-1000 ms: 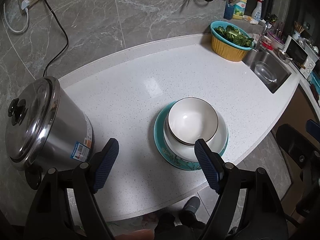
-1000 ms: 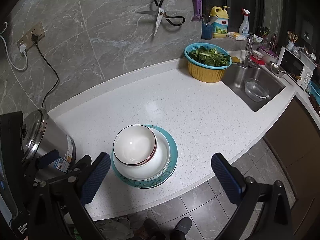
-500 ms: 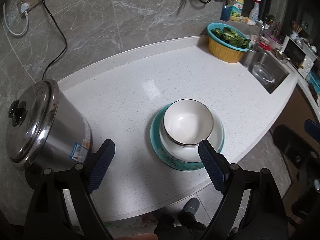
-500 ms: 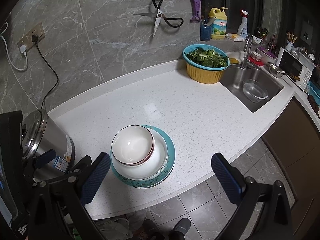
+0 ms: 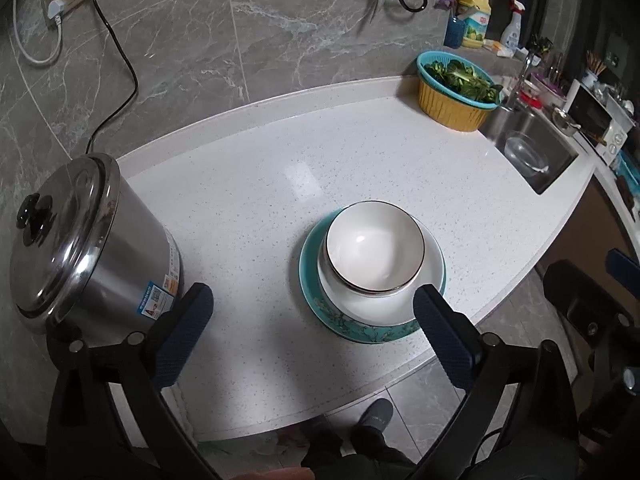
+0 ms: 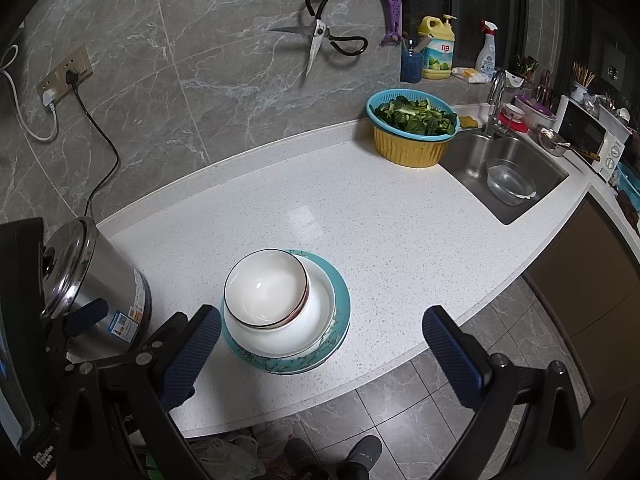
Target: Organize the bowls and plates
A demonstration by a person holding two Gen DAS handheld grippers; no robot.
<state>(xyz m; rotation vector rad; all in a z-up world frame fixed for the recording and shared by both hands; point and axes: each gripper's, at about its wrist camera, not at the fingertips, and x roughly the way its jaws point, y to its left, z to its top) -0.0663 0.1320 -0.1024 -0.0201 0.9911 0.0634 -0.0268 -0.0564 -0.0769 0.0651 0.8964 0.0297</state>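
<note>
A small white bowl with a dark rim [image 5: 374, 246] [image 6: 266, 286] sits inside a larger white bowl [image 5: 428, 276] [image 6: 316, 316], which rests on a teal patterned plate [image 5: 360, 326] [image 6: 340, 320] near the counter's front edge. My left gripper [image 5: 312, 334] is open and empty, held back over the front edge just short of the stack. My right gripper [image 6: 322, 354] is open and empty, above the counter edge, with the stack beyond its left finger [image 6: 192, 354].
A steel pot with a lid [image 5: 76, 240] [image 6: 92, 292] stands left of the stack. A yellow and teal basket of greens [image 6: 412, 132] sits at the back right beside the sink [image 6: 504, 176] holding a clear bowl. Scissors hang on the wall [image 6: 320, 40].
Both grippers have drawn back and up from the stack, which now looks smaller and farther. The stack itself has not moved.
</note>
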